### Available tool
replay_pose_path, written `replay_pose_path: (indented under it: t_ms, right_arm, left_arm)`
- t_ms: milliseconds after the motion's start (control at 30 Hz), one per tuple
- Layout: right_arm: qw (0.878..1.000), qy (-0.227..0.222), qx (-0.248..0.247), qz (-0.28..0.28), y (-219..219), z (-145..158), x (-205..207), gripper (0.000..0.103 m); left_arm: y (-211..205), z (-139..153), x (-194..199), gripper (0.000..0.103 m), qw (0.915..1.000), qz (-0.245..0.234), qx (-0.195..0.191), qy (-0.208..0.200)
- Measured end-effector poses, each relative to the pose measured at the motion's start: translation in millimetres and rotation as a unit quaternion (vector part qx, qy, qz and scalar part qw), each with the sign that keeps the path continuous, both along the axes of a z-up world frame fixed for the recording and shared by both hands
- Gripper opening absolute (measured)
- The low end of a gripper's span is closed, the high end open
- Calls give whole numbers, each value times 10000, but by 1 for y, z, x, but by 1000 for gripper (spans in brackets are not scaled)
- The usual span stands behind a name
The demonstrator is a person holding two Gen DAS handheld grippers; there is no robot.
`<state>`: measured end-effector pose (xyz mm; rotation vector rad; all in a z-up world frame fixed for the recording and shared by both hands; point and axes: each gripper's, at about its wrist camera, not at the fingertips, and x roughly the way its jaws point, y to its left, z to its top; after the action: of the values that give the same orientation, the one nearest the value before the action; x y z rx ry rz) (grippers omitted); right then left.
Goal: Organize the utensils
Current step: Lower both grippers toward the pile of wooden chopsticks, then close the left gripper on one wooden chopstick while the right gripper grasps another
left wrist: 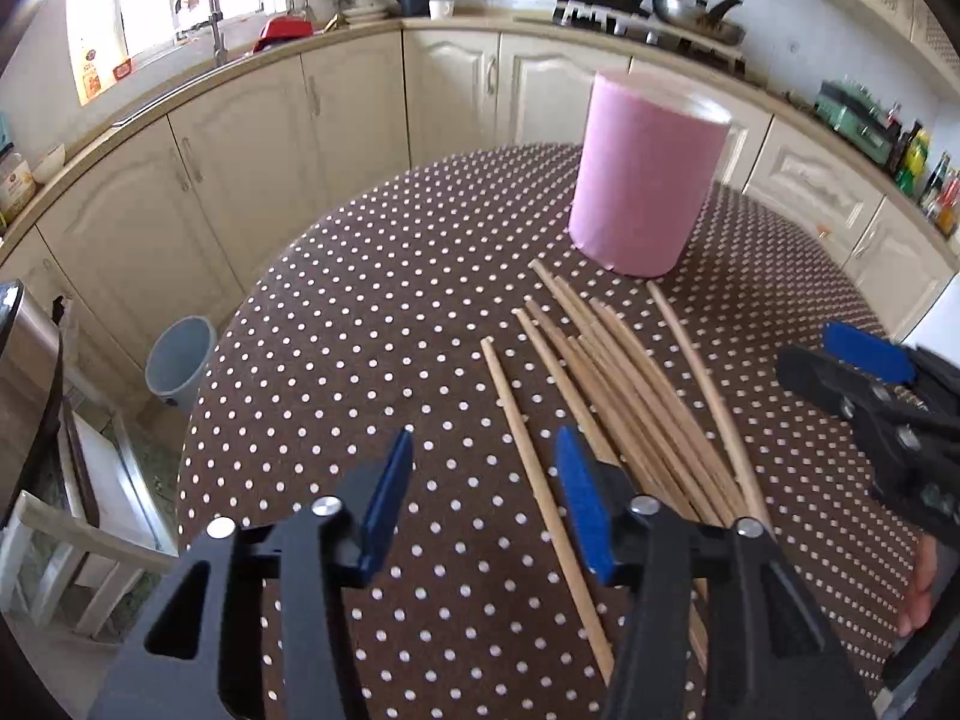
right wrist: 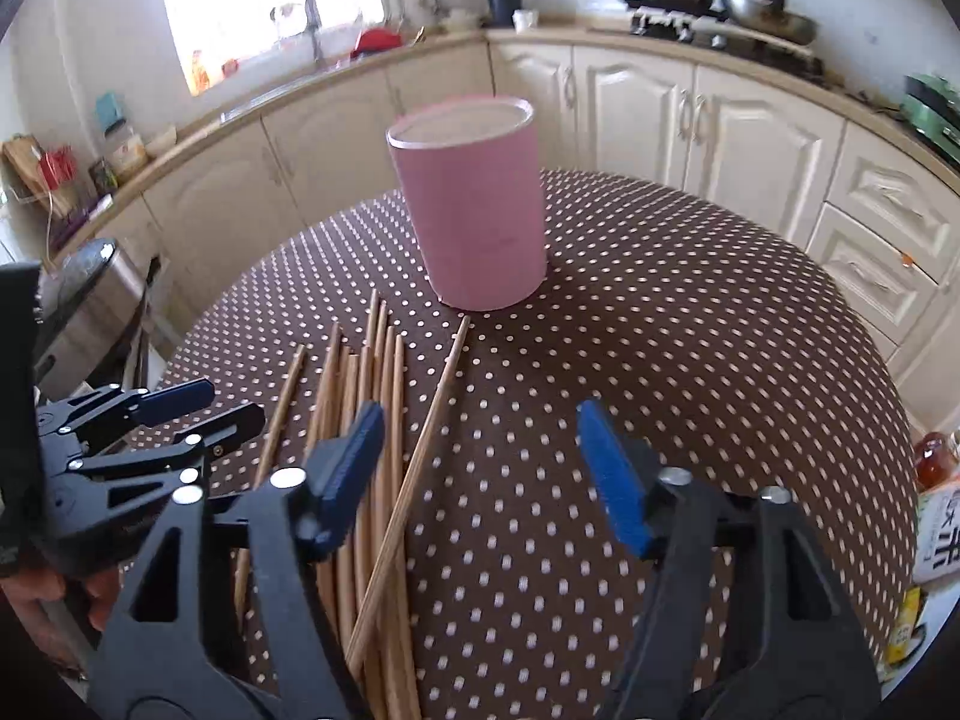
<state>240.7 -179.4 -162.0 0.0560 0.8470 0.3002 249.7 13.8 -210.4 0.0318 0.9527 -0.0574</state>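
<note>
Several wooden chopsticks [left wrist: 630, 396] lie in a loose bundle on the brown polka-dot tablecloth [left wrist: 372, 324]; they also show in the right wrist view [right wrist: 366, 396]. A pink cylindrical holder [left wrist: 645, 174] stands upright just beyond their far tips, open-topped in the right wrist view [right wrist: 474, 210]. My left gripper [left wrist: 483, 468] is open and empty, low over the near ends, with one stray chopstick [left wrist: 540, 492] between its fingers. My right gripper [right wrist: 480, 438] is open and empty, just right of the bundle, over one slanted chopstick [right wrist: 420, 456].
The table edge curves round on the left and far side. Cream kitchen cabinets [left wrist: 252, 138] and a worktop run behind. A grey bucket [left wrist: 177, 360] stands on the floor at left. Bottles [right wrist: 933, 510] stand at the right table edge.
</note>
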Motion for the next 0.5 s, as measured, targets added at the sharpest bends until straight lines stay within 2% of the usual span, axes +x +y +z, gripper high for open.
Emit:
replay_pose_path:
  t_ms: [33,100,200,267,333,367,400,500]
  right_arm:
    - [9998,189,45,88,2,-4,11,47]
    - [9987,471,-7,183,8,-13,28,42]
    - [9965,762,8,355,16,-20,43,41]
    - [9955,839,-155,412,23,-22,49,40]
    - [9932,1041,-198,489,28,-27,57,33]
    - [9921,1122,-221,516,30,-29,62,33]
    - [9920,1101,-307,530,32,-29,63,28]
    - [9912,1114,-459,547,38,-30,68,13]
  left_arm:
    - [-1,-2,4,40,10000,16,39,34]
    - [-2,-7,14,27,9998,33,13,201]
    - [-1,-12,22,24,9993,34,-180,330]
    - [-2,-13,27,24,9992,50,-164,361]
    - [-4,-15,32,19,9991,0,-177,384]
    - [-4,-14,33,12,9989,-35,-229,410]
    - [-5,-11,34,5,9986,-86,-268,443]
    - [-12,-10,40,1,9987,-189,-210,435]
